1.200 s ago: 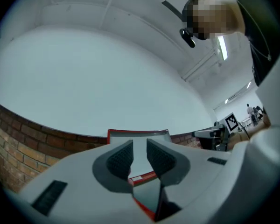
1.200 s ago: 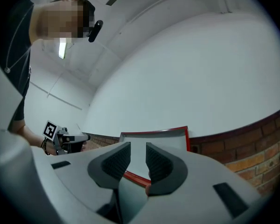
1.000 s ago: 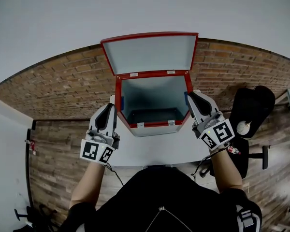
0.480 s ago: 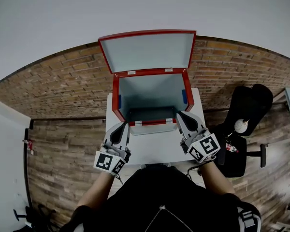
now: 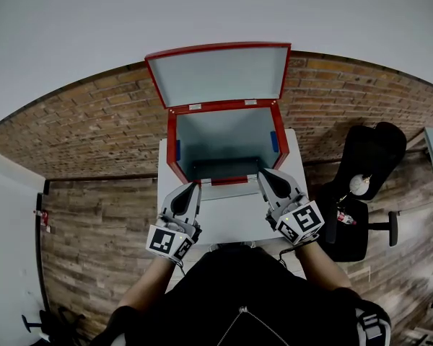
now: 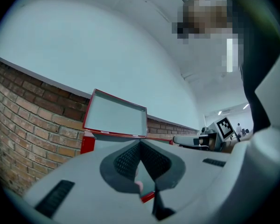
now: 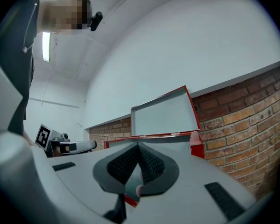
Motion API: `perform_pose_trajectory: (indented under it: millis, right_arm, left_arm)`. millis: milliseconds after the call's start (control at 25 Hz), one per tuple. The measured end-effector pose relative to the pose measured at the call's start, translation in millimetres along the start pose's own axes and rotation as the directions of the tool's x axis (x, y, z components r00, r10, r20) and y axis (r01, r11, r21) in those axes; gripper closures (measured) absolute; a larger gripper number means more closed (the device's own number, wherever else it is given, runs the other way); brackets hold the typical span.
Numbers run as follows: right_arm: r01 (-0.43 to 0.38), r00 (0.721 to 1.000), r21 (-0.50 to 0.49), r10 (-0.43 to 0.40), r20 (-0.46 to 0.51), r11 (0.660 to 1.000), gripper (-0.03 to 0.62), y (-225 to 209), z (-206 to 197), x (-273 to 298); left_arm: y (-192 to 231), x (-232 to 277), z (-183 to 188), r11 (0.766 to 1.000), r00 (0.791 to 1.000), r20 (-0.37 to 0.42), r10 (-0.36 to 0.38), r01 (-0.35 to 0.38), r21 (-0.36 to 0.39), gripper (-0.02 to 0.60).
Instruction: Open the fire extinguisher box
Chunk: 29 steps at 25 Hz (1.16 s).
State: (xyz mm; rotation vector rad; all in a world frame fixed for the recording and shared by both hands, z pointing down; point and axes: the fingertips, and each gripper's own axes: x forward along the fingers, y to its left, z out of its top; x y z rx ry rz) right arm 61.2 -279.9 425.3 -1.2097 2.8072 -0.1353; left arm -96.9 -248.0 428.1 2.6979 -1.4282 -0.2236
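The red fire extinguisher box [image 5: 175,146] stands on a white table [image 5: 224,225] against the brick wall. Its lid [image 5: 216,74] is raised upright and the grey inside looks empty. My left gripper [image 5: 193,187] is shut with nothing in it, just in front of the box's front left corner. My right gripper [image 5: 262,173] is shut and empty too, at the front right corner. In the left gripper view the lid [image 6: 115,118] rises beyond the closed left gripper [image 6: 140,143]. In the right gripper view the lid [image 7: 164,115] stands behind the closed right gripper [image 7: 138,146].
A black office chair [image 5: 372,164] stands right of the table, with a small red and white item [image 5: 344,218] beside it. The brick wall [image 5: 86,128] runs behind the box. Wooden floor [image 5: 94,244] lies to the left. The person's dark torso fills the bottom of the head view.
Both grippers have drawn back from the box's two sides, toward the person, to just in front of its front edge. The lid has stayed open.
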Motion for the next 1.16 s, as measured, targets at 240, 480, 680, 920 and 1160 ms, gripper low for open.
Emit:
perform_pose_trajectory:
  millis: [240,480,680,920,1160]
  right_arm:
    - [0.007,1.000,0.009,-0.006,-0.016,1.000,0.576,2,-7,-3]
    - [-0.005,1.000,0.016,0.005,-0.025,1.000,0.576,5,-9,-1]
    - [-0.003,0.999,0.023,0.003,-0.037,1.000,0.576,6,-12,0]
    - [0.013,0.999,0.034,-0.011,-0.045,0.999,0.576,4,-16,1]
    - [0.014,0.999,0.025,-0.012,-0.046,1.000,0.576,4,-15,2]
  left_arm:
    - [-2,-1,-3,1.000,1.000,-0.007,-0.002,0.002,0.000,0.534]
    - [-2,-1,1,1.000,1.000,0.001,0.013,-0.013,-0.013,0.534]
    - [1,-3,-3,1.000,1.000,-0.010,0.017,-0.017,-0.003,0.534]
    - [7,-5,-2,1.000,0.999,-0.014,0.030,-0.031,-0.007,0.534]
    - [10,-5,-3,0.999,0.999,-0.018,0.038,-0.038,-0.009,0.534]
